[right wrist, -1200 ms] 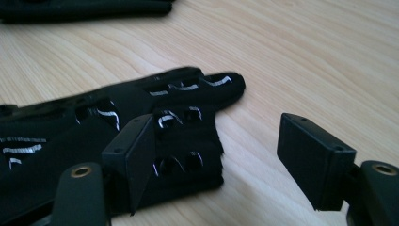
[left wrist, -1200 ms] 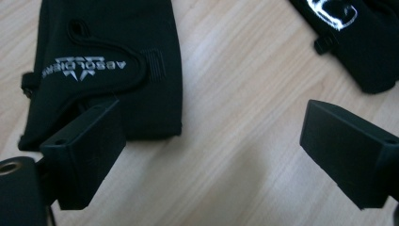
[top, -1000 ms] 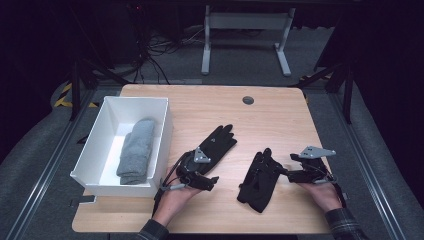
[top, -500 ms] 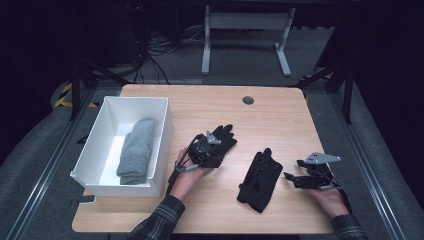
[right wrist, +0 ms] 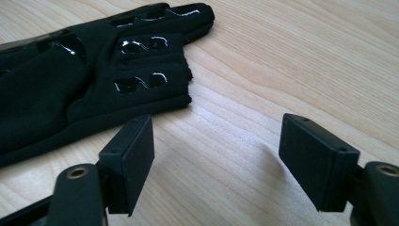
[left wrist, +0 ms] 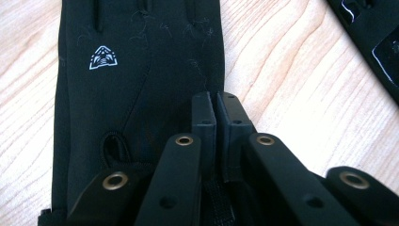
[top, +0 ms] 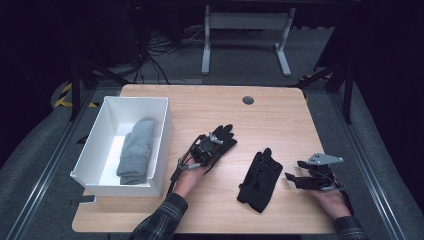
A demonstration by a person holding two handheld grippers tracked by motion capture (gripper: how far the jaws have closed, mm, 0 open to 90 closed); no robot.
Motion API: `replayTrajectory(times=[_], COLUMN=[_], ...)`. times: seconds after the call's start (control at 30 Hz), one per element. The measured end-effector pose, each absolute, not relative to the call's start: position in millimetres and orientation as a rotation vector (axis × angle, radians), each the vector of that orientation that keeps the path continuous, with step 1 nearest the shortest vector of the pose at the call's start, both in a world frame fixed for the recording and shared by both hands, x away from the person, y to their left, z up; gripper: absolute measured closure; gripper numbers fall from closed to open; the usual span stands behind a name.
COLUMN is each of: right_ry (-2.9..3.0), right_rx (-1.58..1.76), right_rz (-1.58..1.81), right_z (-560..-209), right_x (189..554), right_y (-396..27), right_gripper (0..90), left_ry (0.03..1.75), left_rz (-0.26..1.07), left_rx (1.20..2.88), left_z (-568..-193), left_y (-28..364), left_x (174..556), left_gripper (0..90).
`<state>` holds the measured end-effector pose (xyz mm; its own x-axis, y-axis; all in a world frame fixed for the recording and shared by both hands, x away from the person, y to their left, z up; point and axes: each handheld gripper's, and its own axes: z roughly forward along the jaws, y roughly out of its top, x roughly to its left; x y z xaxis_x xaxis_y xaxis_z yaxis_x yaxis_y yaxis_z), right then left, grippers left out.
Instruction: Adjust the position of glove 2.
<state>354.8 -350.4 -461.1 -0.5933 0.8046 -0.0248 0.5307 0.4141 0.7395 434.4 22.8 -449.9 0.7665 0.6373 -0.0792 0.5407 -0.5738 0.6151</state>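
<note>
Two black gloves lie on the wooden table. The left glove (top: 225,139) (left wrist: 117,84) points away from me, a small white logo on its back. My left gripper (top: 214,143) (left wrist: 216,101) lies over its cuff end; its jaws have just been closing and now stand pressed together, with a bit of the glove's cloth pinched low between the pads. The right glove (top: 260,175) (right wrist: 70,80) lies palm up with shiny grip marks. My right gripper (top: 291,179) (right wrist: 216,141) rests just right of it, open, with bare wood between its pads.
A white box (top: 162,145) stands at the table's left side with a folded grey cloth (top: 136,150) inside. A round cable hole (top: 248,100) sits near the far edge. Cables and a desk frame lie on the floor beyond.
My left hand slid forward onto the left glove's cuff and its jaws went from wide to pressed together. The right hand stayed by the right glove.
</note>
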Motion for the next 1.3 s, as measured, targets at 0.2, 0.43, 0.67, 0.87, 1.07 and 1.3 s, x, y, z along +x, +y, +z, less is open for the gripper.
replayTrajectory(times=[0.2,0.43,0.67,0.87,1.07,1.3], right_ry=[2.354,2.525,2.641,2.652,2.671,2.685], right_rx=[1.089,0.961,0.849,0.833,0.807,0.766], right_rz=[1.054,1.125,1.105,1.107,1.096,1.092], right_z=[-453,-449,-454,-456,-458,-459], right_x=[348,339,337,340,348,359], right_y=[-350,-337,-315,-307,-294,-273], right_gripper=[62.3,90.0,90.0,90.0,90.0,90.0], left_ry=[0.883,0.872,0.863,0.851,0.838,0.837], left_rz=[0.188,0.175,0.143,0.111,0.085,0.075], left_rx=[2.264,2.214,2.153,2.123,2.109,2.114], left_z=[-437,-414,-394,-386,-377,-373], left_y=[28,34,37,35,32,28], left_x=[431,425,418,416,412,413], left_gripper=[87.6,87.7,87.9,87.9,87.9,87.9])
